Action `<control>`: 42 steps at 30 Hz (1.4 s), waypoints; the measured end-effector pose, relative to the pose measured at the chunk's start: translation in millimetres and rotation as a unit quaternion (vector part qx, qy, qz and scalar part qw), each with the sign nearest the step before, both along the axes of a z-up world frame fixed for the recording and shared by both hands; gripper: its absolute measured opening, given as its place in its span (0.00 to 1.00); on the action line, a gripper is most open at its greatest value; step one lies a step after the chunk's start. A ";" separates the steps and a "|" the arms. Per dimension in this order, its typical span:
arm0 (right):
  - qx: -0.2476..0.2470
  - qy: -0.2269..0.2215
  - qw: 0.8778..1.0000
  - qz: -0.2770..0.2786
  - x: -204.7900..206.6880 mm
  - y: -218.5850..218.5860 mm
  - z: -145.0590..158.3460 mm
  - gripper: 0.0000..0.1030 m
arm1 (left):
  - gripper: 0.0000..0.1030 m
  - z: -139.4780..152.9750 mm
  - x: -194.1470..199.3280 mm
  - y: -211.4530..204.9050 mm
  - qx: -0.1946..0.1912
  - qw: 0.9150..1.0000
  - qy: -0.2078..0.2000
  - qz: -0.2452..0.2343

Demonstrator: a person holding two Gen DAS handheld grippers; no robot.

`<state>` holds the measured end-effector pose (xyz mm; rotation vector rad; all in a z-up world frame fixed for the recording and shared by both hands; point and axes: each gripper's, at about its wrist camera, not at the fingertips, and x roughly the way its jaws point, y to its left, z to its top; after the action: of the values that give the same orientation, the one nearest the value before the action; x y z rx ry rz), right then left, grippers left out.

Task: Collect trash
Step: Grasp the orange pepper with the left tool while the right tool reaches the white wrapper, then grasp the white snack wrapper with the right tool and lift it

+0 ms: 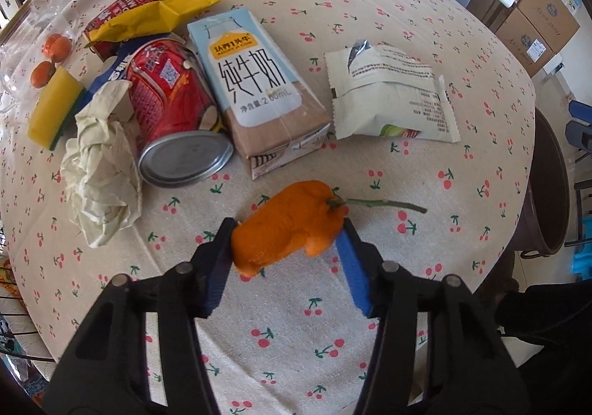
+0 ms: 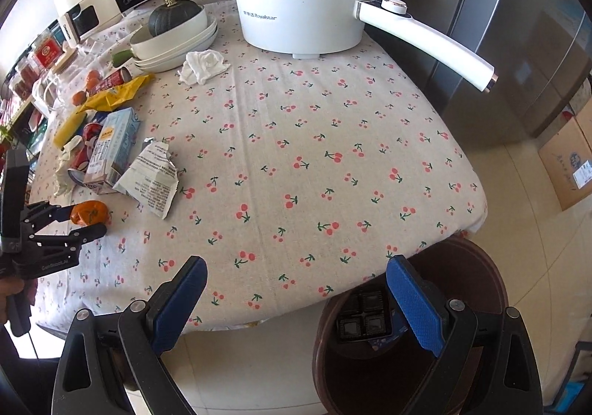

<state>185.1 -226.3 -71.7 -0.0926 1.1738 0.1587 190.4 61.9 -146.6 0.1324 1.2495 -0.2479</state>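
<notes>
Left claw (image 1: pixel 286 246) clamped on one orange peel (image 1: pixel 286 230), just in front of one milk carton (image 1: pixel 255 82) on the bench (image 2: pixel 333 156) | right claw (image 2: pixel 296 300) spread apart above one brown bin (image 2: pixel 477 267); two red cans (image 1: pixel 170 100) left of carton

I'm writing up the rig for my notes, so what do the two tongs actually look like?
Both are alike: the left tongs and right tongs have black plastic linkage arms with silver pivot pins and ribbed blue pads on the fingers. From the right wrist view, the left body carries small pale lettering, too blurred to read.
</notes>
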 end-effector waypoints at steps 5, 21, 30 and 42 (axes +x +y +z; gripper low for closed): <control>0.002 0.002 1.000 0.011 4.8 23.1 -7.7 0.96 | 0.34 10.7 -11.7 10.6 -0.014 1.000 -0.015 0.008; 0.073 -0.014 0.997 0.006 41.5 131.1 -43.8 0.96 | 0.07 40.9 -42.1 65.0 -0.092 0.991 -0.050 0.087; 0.036 -0.023 0.999 0.003 56.8 152.4 -70.2 0.96 | 0.44 43.6 -47.0 84.0 -0.125 0.986 -0.047 0.099; 0.057 -0.024 0.998 0.032 55.2 141.0 -60.5 0.54 | 0.69 25.7 -25.6 46.8 -0.082 0.994 -0.043 0.052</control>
<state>240.3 -85.3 -132.2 -0.0338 1.1132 0.2778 164.9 108.7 -120.8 -0.0630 1.1425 -0.2518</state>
